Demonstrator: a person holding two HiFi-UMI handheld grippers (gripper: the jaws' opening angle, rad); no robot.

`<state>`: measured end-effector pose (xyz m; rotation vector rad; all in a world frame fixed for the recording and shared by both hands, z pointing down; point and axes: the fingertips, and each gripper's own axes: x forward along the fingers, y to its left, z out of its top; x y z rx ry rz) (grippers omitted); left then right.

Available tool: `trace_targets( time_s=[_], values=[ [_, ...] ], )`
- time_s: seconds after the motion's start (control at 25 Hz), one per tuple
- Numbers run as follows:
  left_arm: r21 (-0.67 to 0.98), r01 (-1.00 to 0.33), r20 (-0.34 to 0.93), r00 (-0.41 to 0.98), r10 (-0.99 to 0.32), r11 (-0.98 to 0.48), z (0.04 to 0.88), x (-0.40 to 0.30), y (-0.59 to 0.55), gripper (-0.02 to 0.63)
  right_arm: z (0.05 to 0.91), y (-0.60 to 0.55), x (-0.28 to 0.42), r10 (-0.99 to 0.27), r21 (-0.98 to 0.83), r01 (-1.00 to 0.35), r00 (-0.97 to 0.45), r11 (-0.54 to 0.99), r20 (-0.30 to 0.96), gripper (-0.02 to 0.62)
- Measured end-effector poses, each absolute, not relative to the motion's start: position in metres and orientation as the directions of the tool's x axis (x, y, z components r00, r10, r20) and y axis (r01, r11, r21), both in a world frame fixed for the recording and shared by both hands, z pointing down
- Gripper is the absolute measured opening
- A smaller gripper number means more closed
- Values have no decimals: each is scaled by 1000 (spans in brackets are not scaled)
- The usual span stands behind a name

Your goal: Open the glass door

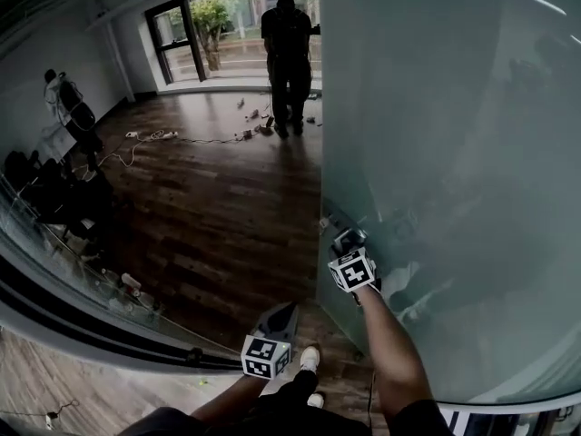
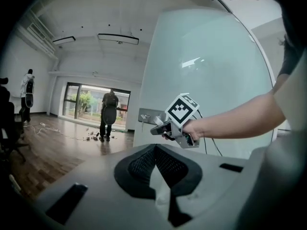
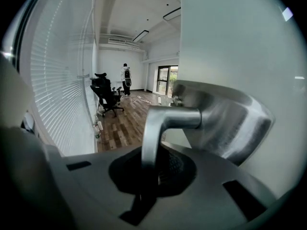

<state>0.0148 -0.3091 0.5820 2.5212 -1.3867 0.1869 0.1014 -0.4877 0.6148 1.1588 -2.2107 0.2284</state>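
The frosted glass door [image 1: 454, 153] stands swung open, its edge toward the room. A metal lever handle [image 3: 165, 119] juts from a steel lock plate [image 3: 225, 123] on the door [image 3: 230, 42]. My right gripper [image 3: 151, 164] is shut on that lever, which runs down between its dark pads. In the head view the right gripper [image 1: 348, 242] sits at the door's edge, and the left gripper view shows it [image 2: 160, 128] against the door [image 2: 206, 71]. My left gripper [image 1: 283, 314] hangs lower and to the left, apart from the door, with its jaws [image 2: 154, 150] shut on nothing.
Dark wood floor [image 1: 218, 216] stretches beyond the doorway. A person [image 1: 288, 53] stands by the far window among cables [image 1: 154, 136] and small items. Another person [image 1: 68, 107] and office chairs [image 1: 45, 189] are at the left. A glass wall with blinds [image 3: 62, 80] lines the left side.
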Motion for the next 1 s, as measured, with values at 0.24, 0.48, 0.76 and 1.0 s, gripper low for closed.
trace_targets(
  time_s=[0.24, 0.48, 0.76, 1.0],
  values=[
    [166, -826, 236, 564, -792, -539, 591, 43, -384, 6, 620, -550, 164, -718, 121, -845, -357, 520, 597, 17],
    [154, -795, 219, 607, -764, -587, 569, 69, -465, 6, 620, -619, 232, -743, 92, -886, -319, 454, 589, 15],
    [170, -766, 207, 643, -738, -620, 574, 80, -521, 6, 613, -666, 314, -774, 77, -942, -221, 328, 593, 15],
    [174, -761, 232, 649, -725, -625, 592, 99, -544, 6, 630, -706, 400, -780, 67, -971, -144, 231, 610, 15]
  ],
)
